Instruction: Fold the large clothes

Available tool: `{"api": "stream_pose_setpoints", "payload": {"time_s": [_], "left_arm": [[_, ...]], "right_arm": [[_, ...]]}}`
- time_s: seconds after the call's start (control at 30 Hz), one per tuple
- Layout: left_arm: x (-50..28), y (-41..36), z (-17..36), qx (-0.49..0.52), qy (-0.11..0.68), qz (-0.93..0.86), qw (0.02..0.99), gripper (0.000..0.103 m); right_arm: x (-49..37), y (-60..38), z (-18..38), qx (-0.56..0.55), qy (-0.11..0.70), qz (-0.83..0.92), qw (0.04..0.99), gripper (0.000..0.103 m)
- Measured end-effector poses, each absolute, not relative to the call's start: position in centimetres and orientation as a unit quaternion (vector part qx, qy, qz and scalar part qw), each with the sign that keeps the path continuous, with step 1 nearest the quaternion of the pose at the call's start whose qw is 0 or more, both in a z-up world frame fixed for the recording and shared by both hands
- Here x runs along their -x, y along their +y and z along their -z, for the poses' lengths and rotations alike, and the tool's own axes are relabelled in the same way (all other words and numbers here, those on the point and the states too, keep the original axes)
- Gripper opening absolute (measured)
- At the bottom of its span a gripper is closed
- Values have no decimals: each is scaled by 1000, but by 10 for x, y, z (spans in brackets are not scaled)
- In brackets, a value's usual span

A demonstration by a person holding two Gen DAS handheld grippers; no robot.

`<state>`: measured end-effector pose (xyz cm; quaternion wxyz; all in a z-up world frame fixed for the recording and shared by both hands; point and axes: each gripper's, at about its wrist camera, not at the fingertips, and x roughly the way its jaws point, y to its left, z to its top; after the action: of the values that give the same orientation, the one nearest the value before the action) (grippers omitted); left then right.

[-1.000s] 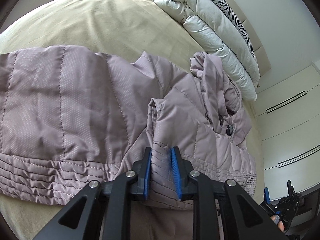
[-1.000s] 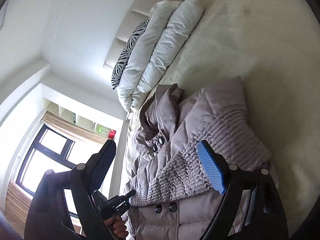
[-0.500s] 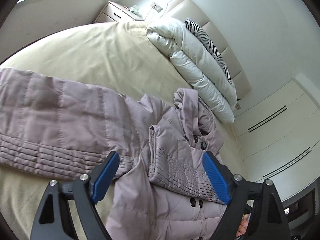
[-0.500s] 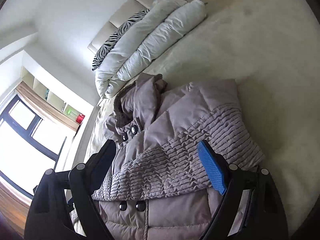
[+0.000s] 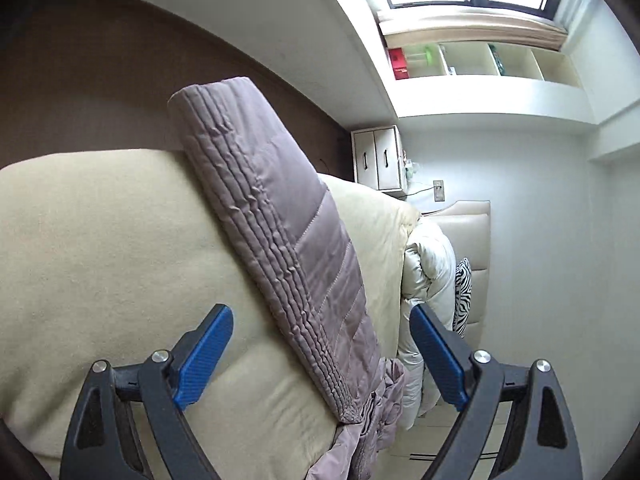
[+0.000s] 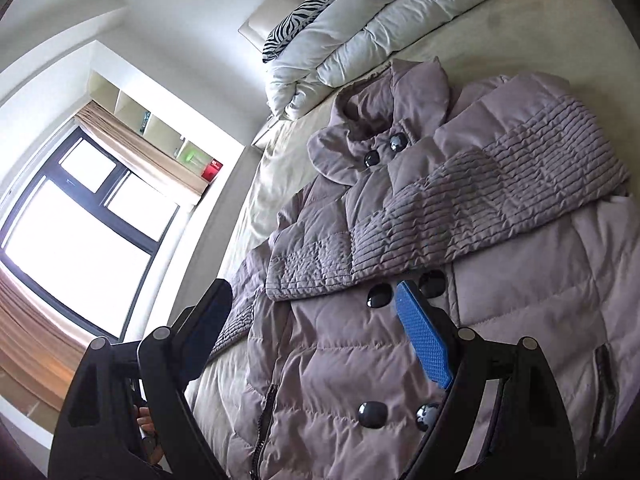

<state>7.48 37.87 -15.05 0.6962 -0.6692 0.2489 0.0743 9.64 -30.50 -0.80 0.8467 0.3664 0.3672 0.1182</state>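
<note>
Left wrist view: the left claw point(image 5: 322, 354) hangs spread wide over the bed point(image 5: 100, 260), blue pads well apart and pinching nothing. Between the fingers, out ahead, lies one sleeve point(image 5: 280, 232) of the mauve padded jacket, stretched out flat across the beige cover with its stitched cuff end reaching the bed's far edge. Neither pad touches the sleeve. Beyond it sits a white folded duvet point(image 5: 428, 256) against the headboard, a zebra-print pillow point(image 5: 463, 296) behind that, and a small white cabinet point(image 5: 378, 158) by the wall.

Over to the right wrist view, and here is the jacket point(image 6: 500, 320) itself, lying front-up on the bed point(image 6: 540, 24), collar toward the head edge, dark buttons point(image 6: 380, 295) down the front. The other sleeve point(image 6: 500, 196) is folded across the chest, its ribbed cuff lying just above the middle pair of buttons. The right claw point(image 6: 308, 328) is spread too, empty: its blue pad hovers above the button line near the jacket's middle, the other finger out past the jacket's edge toward the side of the bed. Whether that pad touches the fabric, I cannot tell. Duvet point(image 6: 380, 28) and zebra pillow point(image 6: 304, 16) are stacked at the head, a bright window point(image 6: 80, 232) off to the side.
</note>
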Motion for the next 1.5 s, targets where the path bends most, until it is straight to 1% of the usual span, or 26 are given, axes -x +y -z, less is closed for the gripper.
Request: {"api": "stream_pose_setpoints", "payload": {"time_s": [0.07, 0.1, 0.17, 0.23, 0.27, 0.3, 0.33, 0.4, 0.47, 0.57, 0.6, 0.67, 0.73, 0.83, 0.93, 1.03, 1.13, 1.27, 1.5], "left_arm": [[-81, 385, 163, 694, 239, -80, 674, 91], [-85, 387, 168, 703, 231, -84, 668, 89], [-93, 395, 176, 718, 220, -96, 653, 82], [-101, 400, 184, 730, 211, -108, 641, 71], [-105, 403, 188, 735, 209, -113, 635, 67], [-108, 404, 191, 738, 211, -118, 630, 54], [-110, 405, 194, 740, 215, -121, 626, 38], [-114, 404, 195, 733, 230, -128, 628, 18], [-113, 399, 182, 710, 238, -124, 652, 18], [-122, 372, 129, 622, 251, -89, 737, 12], [-129, 356, 108, 587, 258, -66, 764, 6], [-144, 313, 64, 502, 272, -27, 821, 6], [-158, 252, 24, 399, 285, 20, 871, 7], [-173, 141, -6, 244, 309, 94, 914, 7], [-179, 30, 9, 107, 334, 156, 923, 8], [-177, -54, 46, 2, 359, 185, 915, 8], [-172, -91, 79, -50, 377, 185, 906, 8], [-172, -106, 98, -79, 389, 187, 898, 9], [-176, -89, 103, -41, 399, 192, 896, 9]], "right_arm": [[-91, -299, 7, -371, 369, -120, 844, 84], [-89, -297, 6, -371, 369, -120, 844, 84], [-84, -295, 4, -370, 369, -118, 845, 84], [-81, -297, 2, -368, 369, -114, 846, 84], [-79, -299, 2, -370, 368, -112, 846, 84], [-77, -301, 3, -372, 368, -111, 845, 84], [-76, -304, 4, -374, 369, -109, 844, 84], [-73, -308, 6, -377, 369, -106, 843, 84], [-70, -312, 8, -378, 369, -103, 843, 84], [-63, -319, 11, -376, 364, -100, 846, 84], [-60, -322, 12, -379, 363, -99, 846, 84], [-55, -328, 15, -384, 360, -97, 845, 84], [-49, -337, 18, -392, 355, -94, 843, 84], [-39, -351, 26, -407, 348, -85, 840, 84], [-28, -371, 34, -422, 345, -73, 835, 84], [-20, -392, 44, -439, 346, -63, 827, 84], [-16, -408, 54, -443, 354, -58, 822, 84], [-26, -419, 73, -466, 372, -67, 800, 84], [-88, -384, 104, -507, 425, -119, 740, 84]]}}
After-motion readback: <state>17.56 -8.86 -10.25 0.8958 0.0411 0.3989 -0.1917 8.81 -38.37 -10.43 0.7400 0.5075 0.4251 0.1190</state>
